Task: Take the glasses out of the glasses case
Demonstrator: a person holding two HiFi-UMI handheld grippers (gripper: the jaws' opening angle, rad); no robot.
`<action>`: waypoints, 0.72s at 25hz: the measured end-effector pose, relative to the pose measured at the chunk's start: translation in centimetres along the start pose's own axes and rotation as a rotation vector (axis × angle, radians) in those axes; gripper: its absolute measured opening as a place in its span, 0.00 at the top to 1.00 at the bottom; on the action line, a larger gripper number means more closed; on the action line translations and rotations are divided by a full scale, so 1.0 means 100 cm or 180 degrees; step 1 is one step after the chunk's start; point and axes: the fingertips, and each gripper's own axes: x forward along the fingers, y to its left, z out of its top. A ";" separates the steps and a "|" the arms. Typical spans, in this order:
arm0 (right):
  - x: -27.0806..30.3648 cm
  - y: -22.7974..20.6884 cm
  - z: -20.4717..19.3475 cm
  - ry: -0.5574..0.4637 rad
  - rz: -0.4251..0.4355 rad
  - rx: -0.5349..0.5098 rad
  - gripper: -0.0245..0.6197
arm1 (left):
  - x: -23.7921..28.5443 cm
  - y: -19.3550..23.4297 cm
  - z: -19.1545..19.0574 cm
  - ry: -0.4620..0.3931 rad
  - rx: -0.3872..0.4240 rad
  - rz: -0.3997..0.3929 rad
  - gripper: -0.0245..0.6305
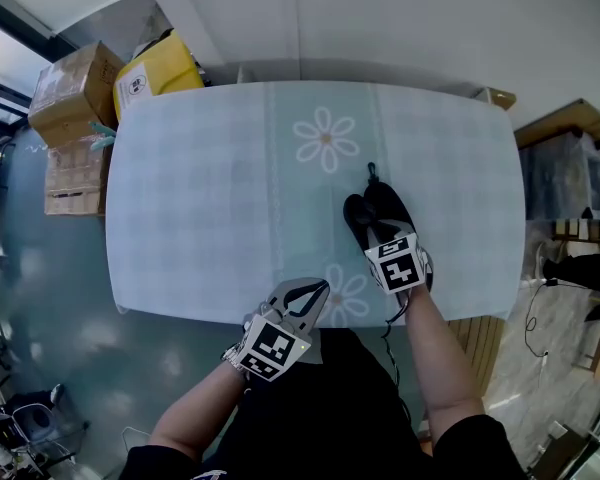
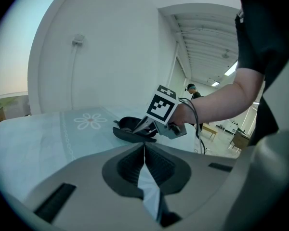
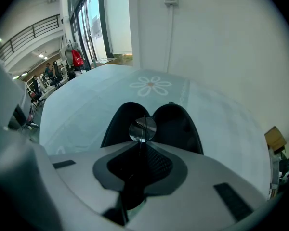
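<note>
Right claw (image 3: 140,146) pinched the glasses (image 3: 142,128) by a round lens, over the open black glasses case (image 3: 176,126) on the flowered counter (image 1: 200,198), left claw (image 2: 144,150) pressed together, empty, at the counter's near edge.

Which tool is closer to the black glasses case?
Right. The right tool is directly over the open glasses case, shut on the glasses. The left tool is shut, off to the case's left at the table's near edge.

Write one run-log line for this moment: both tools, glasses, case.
right tool: shut on glasses | glasses case: open, on table | left tool: shut, empty, apart from case
</note>
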 end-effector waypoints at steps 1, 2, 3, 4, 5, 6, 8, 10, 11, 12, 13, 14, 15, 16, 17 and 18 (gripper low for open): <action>0.001 0.000 0.000 -0.0013 -0.0002 0.0022 0.86 | 0.000 0.000 -0.001 -0.0002 -0.0005 0.0004 0.92; 0.001 -0.001 0.000 -0.0027 -0.0010 0.0049 0.87 | 0.000 -0.001 -0.001 -0.0004 -0.0005 0.0005 0.92; 0.001 -0.002 0.000 -0.0037 -0.0023 0.0074 0.87 | 0.000 -0.001 -0.002 -0.0005 -0.0005 0.0004 0.92; 0.001 -0.003 -0.001 -0.0047 -0.0038 0.0087 0.87 | 0.001 -0.002 -0.003 -0.0008 -0.0006 0.0003 0.92; 0.001 -0.004 -0.001 -0.0060 -0.0055 0.0092 0.88 | 0.001 -0.003 -0.003 -0.0010 -0.0009 0.0003 0.92; 0.001 -0.005 -0.001 -0.0075 -0.0071 0.0093 0.88 | 0.000 -0.004 -0.004 -0.0012 -0.0012 0.0005 0.92; 0.001 -0.006 -0.001 -0.0099 -0.0095 0.0093 0.92 | -0.001 -0.005 -0.004 -0.0014 -0.0020 0.0016 0.92; 0.001 -0.006 -0.001 -0.0111 -0.0096 0.0110 0.92 | -0.004 -0.004 -0.005 -0.0020 -0.0034 0.0031 0.92; 0.001 -0.006 -0.001 -0.0113 -0.0094 0.0123 0.92 | -0.005 -0.004 -0.005 -0.0025 -0.0042 0.0039 0.92; 0.001 -0.006 -0.001 -0.0114 -0.0092 0.0136 0.92 | -0.006 -0.004 -0.005 -0.0030 -0.0050 0.0047 0.92; 0.000 -0.006 -0.001 -0.0116 -0.0093 0.0148 0.92 | -0.008 -0.004 -0.005 -0.0035 -0.0057 0.0053 0.92; -0.001 -0.006 -0.001 -0.0120 -0.0096 0.0160 0.92 | -0.009 -0.004 -0.004 -0.0040 -0.0061 0.0060 0.92; -0.002 -0.006 -0.001 -0.0127 -0.0102 0.0171 0.92 | -0.011 -0.004 -0.004 -0.0045 -0.0062 0.0067 0.92; -0.003 -0.007 -0.002 -0.0139 -0.0110 0.0183 0.92 | -0.012 -0.004 -0.004 -0.0051 -0.0062 0.0074 0.92; -0.005 -0.007 -0.002 -0.0156 -0.0118 0.0198 0.92 | -0.013 -0.004 -0.004 -0.0058 -0.0060 0.0081 0.92; -0.007 -0.008 -0.002 -0.0176 -0.0125 0.0217 0.92 | -0.014 -0.004 -0.004 -0.0064 -0.0059 0.0086 0.92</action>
